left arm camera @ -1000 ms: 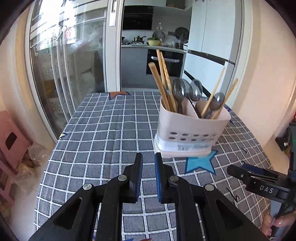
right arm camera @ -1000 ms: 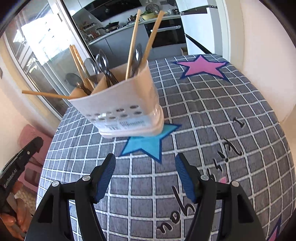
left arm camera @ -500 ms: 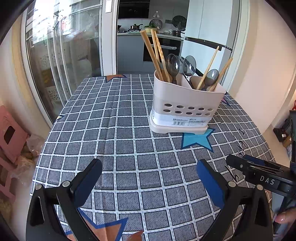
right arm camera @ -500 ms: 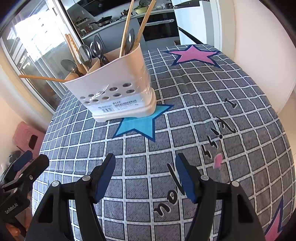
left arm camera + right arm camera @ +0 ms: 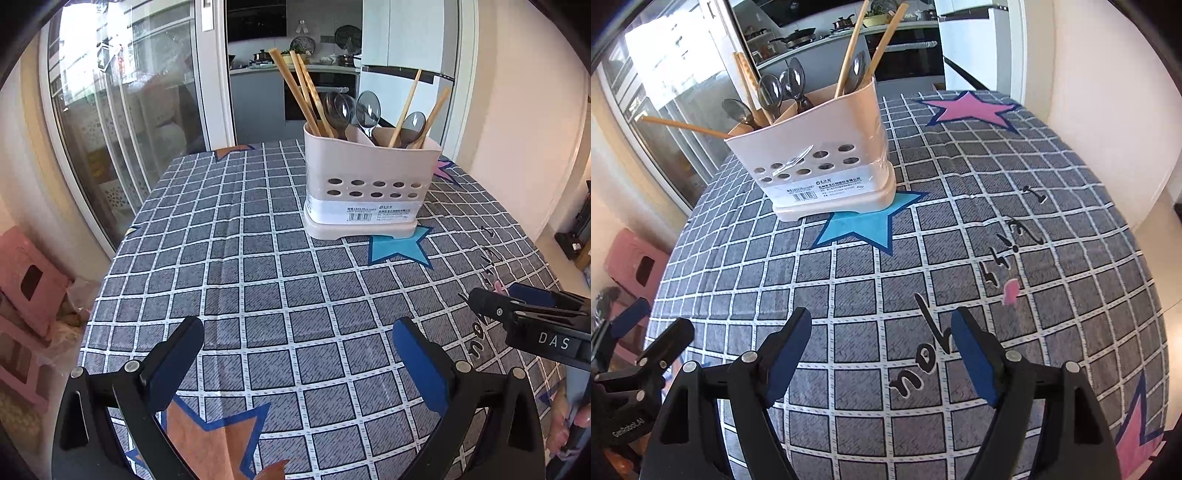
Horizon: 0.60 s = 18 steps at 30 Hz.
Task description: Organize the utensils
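Utensils sit in a cream utensil caddy [image 5: 369,188] standing upright on the table [image 5: 258,280], w/ its base edge touching the tip of a blue star [image 5: 397,249] printed on the grey checked tablecloth [image 5: 979,184]. Caddy has rows of round holes in the front wall and a barcode label below them. Inside: wooden chopsticks [image 5: 299,92] leaning out of the left compartment, grey spoons [image 5: 338,110] bowl-up in the middle, more chopsticks plus one spoon at the right end. In the right wrist view one chopstick [image 5: 685,126] pokes out nearly flat over the caddy's left rim.

Left hand-held gripper [image 5: 297,354] hangs over the near part of the table, well apart from the caddy; jaws spread wide, nothing btwn the blue pads, only cloth and an orange star [image 5: 214,443] below. It has just been opening.

Right hand-held gripper [image 5: 881,350] is also clear of the caddy, over black lettering on the cloth; jaws apart, nothing btwn them, and they have just been opening a bit further. A pink star [image 5: 971,109] lies at the far right of the table, beyond the caddy.

Each gripper shows at the edge of the other's view. Fingers of the person's hand [image 5: 576,421] show at the lower right edge of the left wrist view. Pink stool [image 5: 29,280] stands on the floor left of the table, by the glass sliding door [image 5: 122,122]; kitchen behind.
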Tool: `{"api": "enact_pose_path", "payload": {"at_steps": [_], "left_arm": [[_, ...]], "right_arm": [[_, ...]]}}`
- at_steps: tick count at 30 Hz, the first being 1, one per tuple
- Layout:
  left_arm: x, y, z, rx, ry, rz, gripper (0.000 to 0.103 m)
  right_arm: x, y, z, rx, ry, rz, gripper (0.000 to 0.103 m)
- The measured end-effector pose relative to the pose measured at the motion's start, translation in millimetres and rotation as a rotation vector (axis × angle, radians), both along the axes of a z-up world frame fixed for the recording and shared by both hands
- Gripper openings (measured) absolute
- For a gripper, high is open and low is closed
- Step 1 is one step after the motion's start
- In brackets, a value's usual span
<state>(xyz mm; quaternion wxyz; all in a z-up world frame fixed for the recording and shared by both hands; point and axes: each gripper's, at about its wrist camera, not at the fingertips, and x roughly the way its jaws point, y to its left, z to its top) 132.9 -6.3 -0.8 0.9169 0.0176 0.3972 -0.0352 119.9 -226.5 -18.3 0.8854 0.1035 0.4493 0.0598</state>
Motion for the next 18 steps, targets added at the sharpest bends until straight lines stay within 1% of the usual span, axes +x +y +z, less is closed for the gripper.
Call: {"api": "enact_pose_path", "payload": {"at_steps": [1, 5, 8, 12, 14, 18], "left_arm": [[0, 0, -1, 0.002, -0.01, 0.003, 0.103], [-15, 5, 10, -0.009, -0.033, 0.014, 0.103], [-20, 8, 12, -0.041, -0.04, 0.014, 0.103], [-29, 8, 12, -0.052, -0.059, 0.017, 0.103], [-32, 7, 12, -0.042, -0.074, 0.022, 0.103], [-38, 7, 10, -0.045, -0.095, 0.031, 0.103]], "right_arm": [[-2, 0, 1, -0.009, -0.008, -0.004, 0.083], [-9, 0, 5, -0.024, -0.047, -0.029, 0.084], [-15, 0, 6, -0.024, -0.076, -0.039, 0.086], [-24, 1, 5, -0.019, -0.116, -0.051, 0.087], [-31, 2, 6, -0.023, -0.16, -0.058, 0.103], [-44, 8, 12, -0.073, -0.263, -0.06, 0.103]]}}
